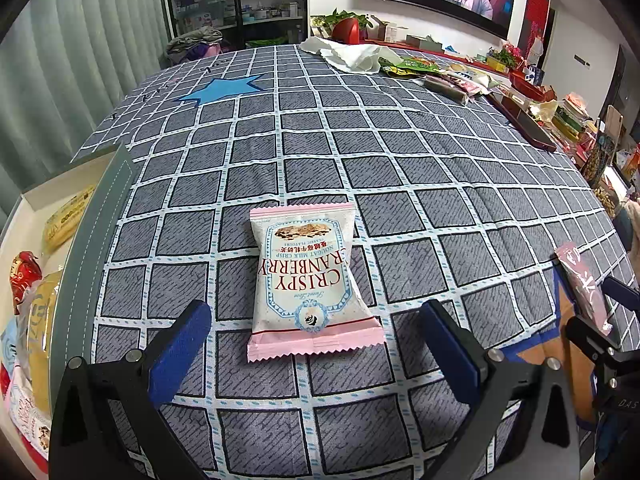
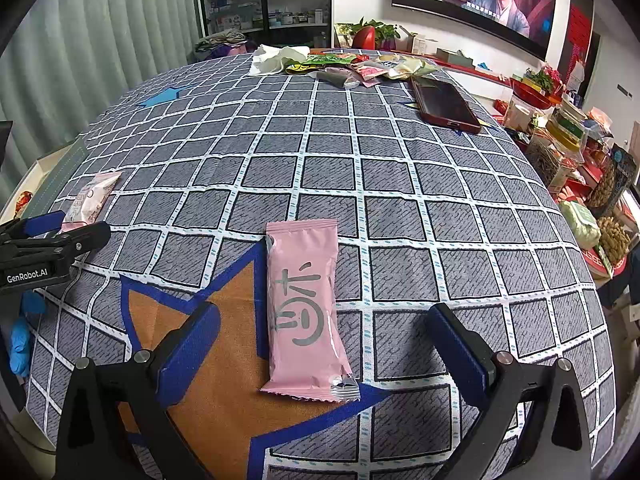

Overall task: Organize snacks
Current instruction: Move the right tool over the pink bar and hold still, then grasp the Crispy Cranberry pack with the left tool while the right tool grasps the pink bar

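Two spread claws hovered over two snack packets on a checked bench.

A white box (image 1: 30,200) at the bench's (image 1: 400,168) left edge held several wrapped snacks, among them a yellow packet (image 1: 66,218) and a red one (image 1: 24,276). The left claw (image 1: 316,356) stood wide open, holding nothing, its blue-padded fingers either side of the near end of a white and pink cranberry crisp packet (image 1: 306,276) lying flat on the grey grid cloth. The right claw (image 2: 320,354) was equally spread and empty, flanking a smooth, oblong pink bar wrapper (image 2: 306,304) that lay partly on an orange star patch (image 2: 216,380). More wrappers (image 2: 352,66) and a dark phone (image 2: 446,106) sat at the far side.
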Demonstrator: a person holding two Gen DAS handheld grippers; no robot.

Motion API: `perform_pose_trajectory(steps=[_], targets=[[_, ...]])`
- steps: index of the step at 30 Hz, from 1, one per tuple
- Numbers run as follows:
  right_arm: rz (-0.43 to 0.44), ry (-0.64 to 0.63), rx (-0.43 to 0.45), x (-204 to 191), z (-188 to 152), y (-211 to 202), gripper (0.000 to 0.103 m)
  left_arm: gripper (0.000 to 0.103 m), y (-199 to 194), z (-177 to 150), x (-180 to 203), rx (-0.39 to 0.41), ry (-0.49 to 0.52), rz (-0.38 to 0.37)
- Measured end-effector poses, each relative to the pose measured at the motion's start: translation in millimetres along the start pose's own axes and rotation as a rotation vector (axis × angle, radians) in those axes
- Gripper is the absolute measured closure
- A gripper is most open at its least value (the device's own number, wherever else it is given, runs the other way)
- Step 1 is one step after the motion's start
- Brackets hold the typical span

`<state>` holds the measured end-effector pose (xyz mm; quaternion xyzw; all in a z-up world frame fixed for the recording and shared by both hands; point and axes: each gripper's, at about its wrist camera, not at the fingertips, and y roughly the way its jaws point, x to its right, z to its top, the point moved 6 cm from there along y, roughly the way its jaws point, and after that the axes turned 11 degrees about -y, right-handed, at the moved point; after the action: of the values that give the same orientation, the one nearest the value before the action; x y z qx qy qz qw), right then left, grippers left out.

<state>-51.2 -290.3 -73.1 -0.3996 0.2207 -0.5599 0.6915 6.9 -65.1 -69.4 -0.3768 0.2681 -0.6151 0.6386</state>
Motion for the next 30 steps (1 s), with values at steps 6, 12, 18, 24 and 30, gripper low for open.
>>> perform_pose_trajectory(steps=[6, 12, 18, 24, 30], targets=[[0.0, 0.0, 0.0, -0.2, -0.9, 0.3, 0.0, 0.0, 0.0, -0.1, -0.1, 0.0, 0.0, 0.0], [0.0, -0.001, 0.001, -0.2, -1.1, 0.4, 0.0, 0.0, 0.0, -0.1, -0.1, 0.0, 0.0, 0.0], [0.0, -0.001, 0.001, -0.3, -1.4, 0.6, 0.0, 0.0, -0.1, -0.1, -0.1, 0.0, 0.0, 0.0], [0.002, -0.005, -0.002, -1.6, -2.4, -1.0, 0.0, 0.0, -0.2, -0.1, -0.1, 0.0, 0.0, 0.0], [0.031, -0.026, -0.091, -0.5, 7.9, 5.2, 0.0, 0.0, -0.4, -2.2, 3.8, -0.017, 0.035, -0.018]])
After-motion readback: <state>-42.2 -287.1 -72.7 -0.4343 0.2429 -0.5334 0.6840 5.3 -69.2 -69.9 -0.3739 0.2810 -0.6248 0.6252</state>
